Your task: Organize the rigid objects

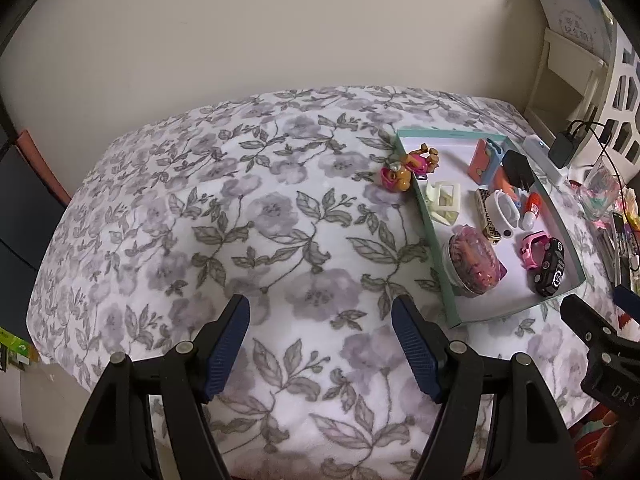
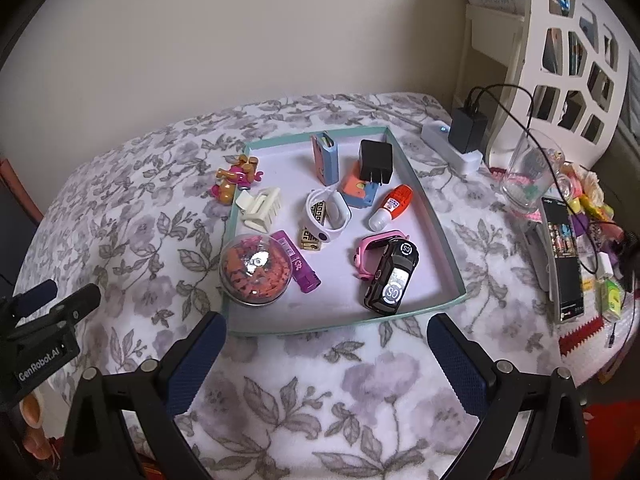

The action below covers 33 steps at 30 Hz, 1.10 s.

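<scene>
A shallow teal-rimmed tray (image 2: pixel 448 256) lies on the floral bedspread; it also shows in the left wrist view (image 1: pixel 448 304). In it are several small things: a black toy car (image 2: pixel 390 280), a pink watch (image 2: pixel 370 246), a clear dome of orange bits (image 2: pixel 256 270), a purple tube (image 2: pixel 298 260), a cream hair claw (image 2: pixel 260 206), a white band (image 2: pixel 330 216), a black charger (image 2: pixel 375 162) and a red-capped bottle (image 2: pixel 390 206). A pink and brown toy (image 2: pixel 236 180) lies on the bedspread at the tray's far left corner, also in the left wrist view (image 1: pixel 404 170). My left gripper (image 1: pixel 320 320) is open and empty over the bedspread. My right gripper (image 2: pixel 326 334) is open and empty just before the tray's near rim.
A white power strip (image 2: pixel 452 148) with a plugged adapter, a clear glass (image 2: pixel 530 172), a phone (image 2: pixel 562 252) and loose clutter lie right of the tray. A white cut-out shelf (image 2: pixel 560 60) stands at the back right. A wall runs behind the bed.
</scene>
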Tool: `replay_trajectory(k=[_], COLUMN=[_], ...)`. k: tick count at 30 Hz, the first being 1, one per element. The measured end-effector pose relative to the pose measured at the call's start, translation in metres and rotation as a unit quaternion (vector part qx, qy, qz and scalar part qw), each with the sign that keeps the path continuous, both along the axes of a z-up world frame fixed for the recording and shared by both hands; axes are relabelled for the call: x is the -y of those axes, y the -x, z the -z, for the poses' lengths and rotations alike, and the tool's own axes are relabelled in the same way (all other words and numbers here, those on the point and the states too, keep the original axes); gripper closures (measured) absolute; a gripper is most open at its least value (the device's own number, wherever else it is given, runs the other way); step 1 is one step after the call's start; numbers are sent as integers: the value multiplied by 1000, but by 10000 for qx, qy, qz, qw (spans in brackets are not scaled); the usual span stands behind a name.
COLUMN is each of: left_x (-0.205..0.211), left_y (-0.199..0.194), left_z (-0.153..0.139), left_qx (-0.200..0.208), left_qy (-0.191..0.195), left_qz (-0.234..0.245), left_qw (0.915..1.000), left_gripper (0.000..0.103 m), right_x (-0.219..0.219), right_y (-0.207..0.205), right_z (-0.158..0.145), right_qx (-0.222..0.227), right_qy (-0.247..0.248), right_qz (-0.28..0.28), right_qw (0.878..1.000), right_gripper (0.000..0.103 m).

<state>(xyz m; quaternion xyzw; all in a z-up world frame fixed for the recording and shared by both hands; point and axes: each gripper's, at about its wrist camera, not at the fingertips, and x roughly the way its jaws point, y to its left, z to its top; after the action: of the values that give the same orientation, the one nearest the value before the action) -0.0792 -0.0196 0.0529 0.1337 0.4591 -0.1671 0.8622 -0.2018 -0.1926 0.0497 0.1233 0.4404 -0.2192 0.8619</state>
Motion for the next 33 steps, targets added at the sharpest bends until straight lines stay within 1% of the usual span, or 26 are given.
replay_trajectory(k=[3,6,12,33], left_x=[-4,-6,-6,-6], left_y=[1,3,3,1], left_z=[-2,-4,-4,-2], left_qx=[5,22,25,-15], left_qy=[-13,40,-19,-62], left_qz=[-72,-62,-40,-59], left_qw=[10000,10000,10000,10000], left_gripper=[29,29,29,29], right_x=[-4,-5,-6,-6], right_y=[3,6,7,8], right_z=[-1,-5,-9,-8], right_qx=[-12,35,114,127], right_qy=[94,185,281,291], right_qz=[-2,18,24,51], right_qw=[10000,9998,9995,9995], right_gripper=[0,0,0,0])
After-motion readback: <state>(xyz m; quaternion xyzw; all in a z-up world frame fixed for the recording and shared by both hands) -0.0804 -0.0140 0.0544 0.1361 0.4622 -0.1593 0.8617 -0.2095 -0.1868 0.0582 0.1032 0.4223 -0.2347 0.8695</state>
